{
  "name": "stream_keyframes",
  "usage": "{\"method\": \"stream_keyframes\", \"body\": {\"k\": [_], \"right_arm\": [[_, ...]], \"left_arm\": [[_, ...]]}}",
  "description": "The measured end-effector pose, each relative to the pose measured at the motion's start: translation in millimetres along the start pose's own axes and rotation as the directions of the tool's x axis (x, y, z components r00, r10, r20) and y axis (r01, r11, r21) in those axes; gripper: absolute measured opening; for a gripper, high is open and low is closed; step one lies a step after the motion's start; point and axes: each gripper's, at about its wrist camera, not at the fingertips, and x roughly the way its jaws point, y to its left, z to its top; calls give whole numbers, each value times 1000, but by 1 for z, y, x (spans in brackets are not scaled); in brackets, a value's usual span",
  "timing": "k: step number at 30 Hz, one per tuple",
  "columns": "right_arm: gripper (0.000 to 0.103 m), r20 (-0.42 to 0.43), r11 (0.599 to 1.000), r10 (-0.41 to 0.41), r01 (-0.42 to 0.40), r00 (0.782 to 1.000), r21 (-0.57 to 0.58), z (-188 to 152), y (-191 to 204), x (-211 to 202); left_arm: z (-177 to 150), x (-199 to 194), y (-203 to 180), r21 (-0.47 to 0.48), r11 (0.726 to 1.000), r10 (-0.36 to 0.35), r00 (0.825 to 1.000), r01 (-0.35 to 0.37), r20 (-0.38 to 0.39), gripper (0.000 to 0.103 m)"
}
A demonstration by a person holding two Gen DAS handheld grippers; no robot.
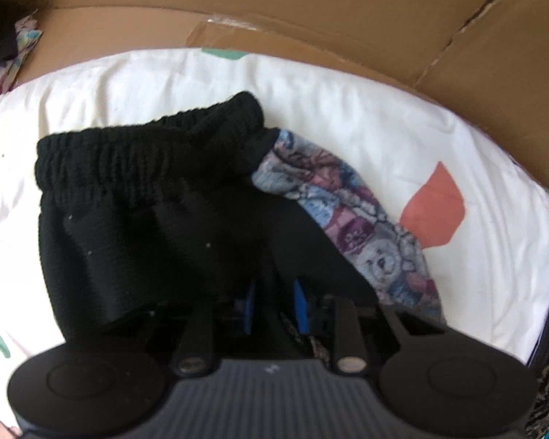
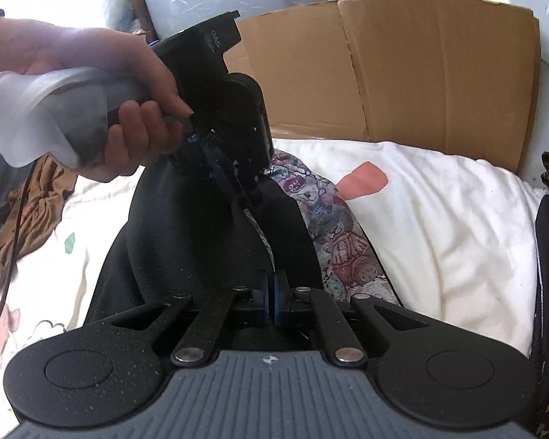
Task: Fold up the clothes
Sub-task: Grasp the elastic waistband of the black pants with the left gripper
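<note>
the right gripper [image 2: 271,301] is pinched shut on the near edge of the black shorts [image 2: 186,234]. a bit further out, the left gripper [image 2: 243,183] points down with its jaws narrowed onto the same fabric. the shorts lie bunched on the white bedding [image 2: 439,226], waistband [image 1: 142,150] rumpled, over a patterned cloth [image 2: 333,219]. no neat fold yet, so probably early on.

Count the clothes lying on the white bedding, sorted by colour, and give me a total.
Black: 1, the black shorts
Patterned blue and purple: 1, the printed garment
Brown: 1, the brown cloth at the edge
Total: 3
</note>
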Motion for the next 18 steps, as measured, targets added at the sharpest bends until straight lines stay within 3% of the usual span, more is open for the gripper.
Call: {"method": "stream_keyframes", "body": {"k": [1, 3, 18], "right_arm": [[1, -2, 1000, -6, 6, 1000, -3, -1, -1, 1], [1, -8, 1000, -18, 18, 1000, -4, -2, -3, 2], [2, -31, 991, -75, 78, 997, 107, -9, -32, 1]], "left_arm": [[-1, -2, 2, -7, 1000, 2, 1000, -2, 4, 5], [-1, -7, 5, -17, 1000, -2, 1000, 3, 13, 3], [8, -48, -25, 51, 994, -105, 988, 100, 114, 2]]}}
